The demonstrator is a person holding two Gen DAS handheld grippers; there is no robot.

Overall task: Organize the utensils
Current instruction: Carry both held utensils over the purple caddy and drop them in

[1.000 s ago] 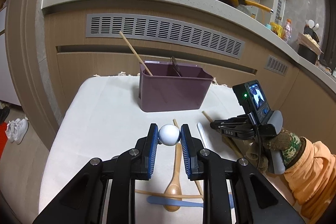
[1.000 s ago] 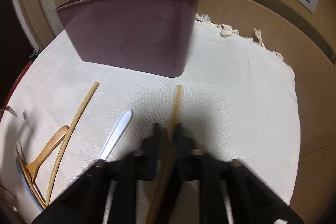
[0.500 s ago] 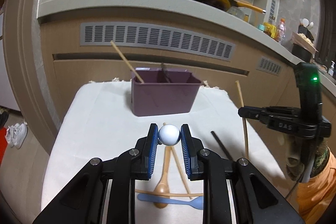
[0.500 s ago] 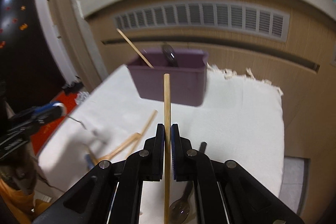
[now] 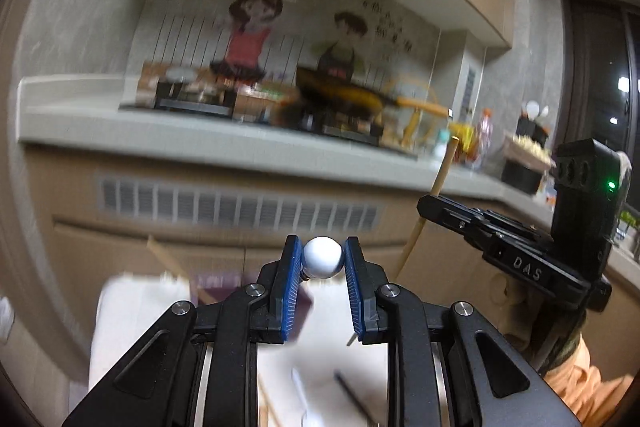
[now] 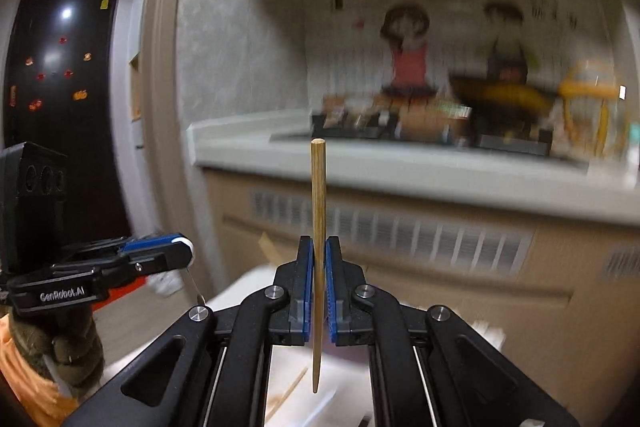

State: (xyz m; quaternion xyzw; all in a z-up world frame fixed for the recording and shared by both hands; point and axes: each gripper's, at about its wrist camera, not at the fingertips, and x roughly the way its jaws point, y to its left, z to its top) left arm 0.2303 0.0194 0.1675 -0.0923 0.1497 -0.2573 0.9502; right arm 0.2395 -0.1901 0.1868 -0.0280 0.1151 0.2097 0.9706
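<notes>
My left gripper (image 5: pixel 322 250) is shut on a white ball-ended utensil (image 5: pixel 322 261), held up in front of the cabinet. Its thin stem (image 6: pixel 193 281) hangs below the left gripper (image 6: pixel 182 251) in the right wrist view. My right gripper (image 6: pixel 319 251) is shut on a wooden chopstick (image 6: pixel 318 195) that stands upright, blunt end up. From the left wrist view the right gripper (image 5: pixel 434 206) is at the right with the chopstick (image 5: pixel 443 173) slanting through it. The purple bin (image 5: pixel 218 287) is blurred and mostly hidden behind my left fingers.
A white cloth (image 5: pixel 132 307) covers the table below, with a white handle (image 5: pixel 298 383), a black utensil (image 5: pixel 352 399) and a wooden stick (image 5: pixel 268 401) lying on it. Behind are a vented cabinet front (image 5: pixel 240 207) and a counter (image 5: pixel 180 131) with a pan (image 5: pixel 344 95). A gloved hand with an orange sleeve (image 5: pixel 580 387) is at the right.
Both grippers have risen and tilted up, so the table has dropped low in view. The right one lifted the chopstick off the cloth and turned it upright. The left kept its grip.
</notes>
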